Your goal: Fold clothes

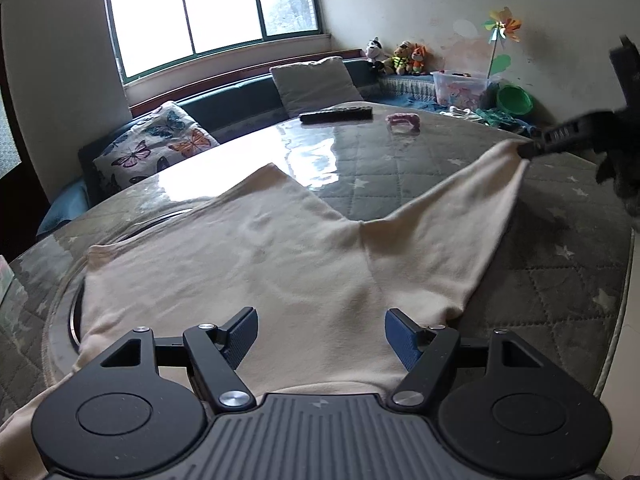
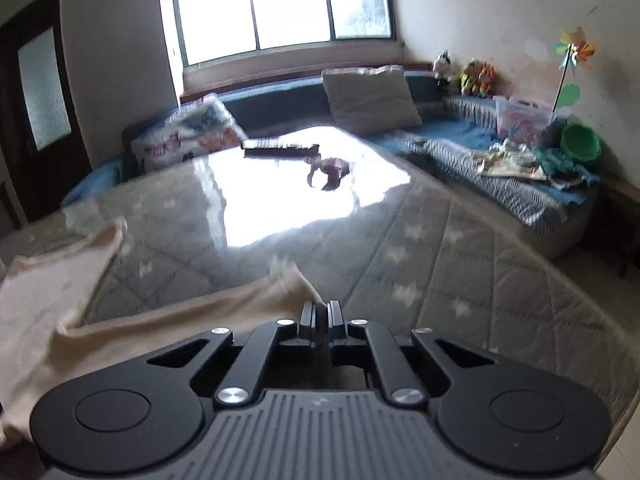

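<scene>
The cream garment (image 1: 256, 264) lies spread on the round quilted table (image 1: 440, 176), directly under and ahead of my left tongs (image 1: 321, 340), which hang released above its near part, while my right tongs (image 2: 321, 316) are clenched on the tip of one sleeve or leg, stretched out far to the right of the left tongs. I judge the folding has hardly begun: no fold is visible yet, so all folds remain. Beyond the tongs lie a remote control (image 1: 336, 114) and a pink thing (image 1: 403, 123).
</scene>
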Demonstrator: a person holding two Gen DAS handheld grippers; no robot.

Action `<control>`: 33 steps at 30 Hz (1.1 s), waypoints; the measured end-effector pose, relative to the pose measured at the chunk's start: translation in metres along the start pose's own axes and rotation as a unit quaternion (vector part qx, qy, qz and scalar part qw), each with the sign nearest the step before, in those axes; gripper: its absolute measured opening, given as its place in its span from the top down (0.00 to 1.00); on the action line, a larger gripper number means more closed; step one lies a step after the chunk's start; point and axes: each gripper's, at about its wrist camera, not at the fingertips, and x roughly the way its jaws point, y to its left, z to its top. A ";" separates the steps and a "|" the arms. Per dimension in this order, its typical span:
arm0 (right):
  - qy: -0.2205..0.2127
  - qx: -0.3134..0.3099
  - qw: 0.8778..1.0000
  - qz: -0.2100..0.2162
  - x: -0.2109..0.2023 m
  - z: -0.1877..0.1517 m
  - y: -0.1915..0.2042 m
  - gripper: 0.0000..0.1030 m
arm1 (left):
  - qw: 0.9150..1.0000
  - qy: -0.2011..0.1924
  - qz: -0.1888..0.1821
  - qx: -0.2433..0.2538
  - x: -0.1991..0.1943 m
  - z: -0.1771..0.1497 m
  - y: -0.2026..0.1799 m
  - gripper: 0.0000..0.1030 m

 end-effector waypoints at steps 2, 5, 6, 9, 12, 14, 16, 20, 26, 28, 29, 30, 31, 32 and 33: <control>0.000 0.004 1.000 0.004 0.001 0.003 -0.001 0.96 | 1.000 0.004 -0.006 0.005 0.004 -0.001 -0.005 0.29; 0.010 0.000 1.000 0.002 0.006 0.005 0.000 0.96 | 1.000 0.004 -0.006 0.013 0.006 -0.004 -0.010 0.29; 0.010 0.006 1.000 0.005 0.006 0.008 0.000 0.96 | 1.000 0.003 -0.006 0.014 0.005 -0.004 -0.010 0.29; -0.005 0.005 1.000 0.022 -0.007 0.024 0.008 0.96 | 1.000 -0.003 -0.009 0.006 0.001 -0.003 -0.006 0.29; -0.030 -0.022 0.998 0.044 -0.029 0.044 0.027 0.96 | 1.000 -0.015 -0.009 -0.005 -0.006 -0.003 0.002 0.29; -0.045 -0.047 0.996 0.063 -0.043 0.056 0.047 0.96 | 1.000 -0.023 -0.006 -0.012 -0.012 -0.005 0.008 0.29; -0.060 -0.080 0.992 0.082 -0.056 0.065 0.071 0.96 | 0.999 -0.030 -0.001 -0.021 -0.020 -0.009 0.017 0.29; -0.076 -0.140 0.978 0.134 -0.075 0.074 0.127 0.96 | 0.998 -0.041 0.022 -0.039 -0.038 -0.020 0.038 0.29; -0.063 -0.222 0.947 0.223 -0.080 0.057 0.214 0.96 | 0.994 -0.042 0.064 -0.077 -0.062 -0.044 0.073 0.28; -0.050 -0.245 0.935 0.251 -0.077 0.046 0.240 0.96 | 0.992 -0.039 0.076 -0.090 -0.067 -0.051 0.083 0.27; -0.044 -0.255 0.930 0.262 -0.075 0.041 0.251 0.96 | 0.991 -0.038 0.081 -0.098 -0.070 -0.055 0.087 0.28; -0.036 -0.265 0.924 0.275 -0.074 0.034 0.262 0.96 | 0.990 -0.036 0.086 -0.103 -0.072 -0.057 0.090 0.28; -0.029 -0.274 0.918 0.285 -0.073 0.027 0.271 0.96 | 0.990 -0.035 0.090 -0.108 -0.073 -0.060 0.093 0.28; -0.022 -0.283 0.913 0.293 -0.070 0.021 0.281 0.96 | 0.989 -0.033 0.093 -0.112 -0.074 -0.062 0.095 0.27; -0.014 -0.290 0.908 0.301 -0.068 0.015 0.288 0.96 | 0.988 -0.031 0.095 -0.115 -0.075 -0.063 0.097 0.27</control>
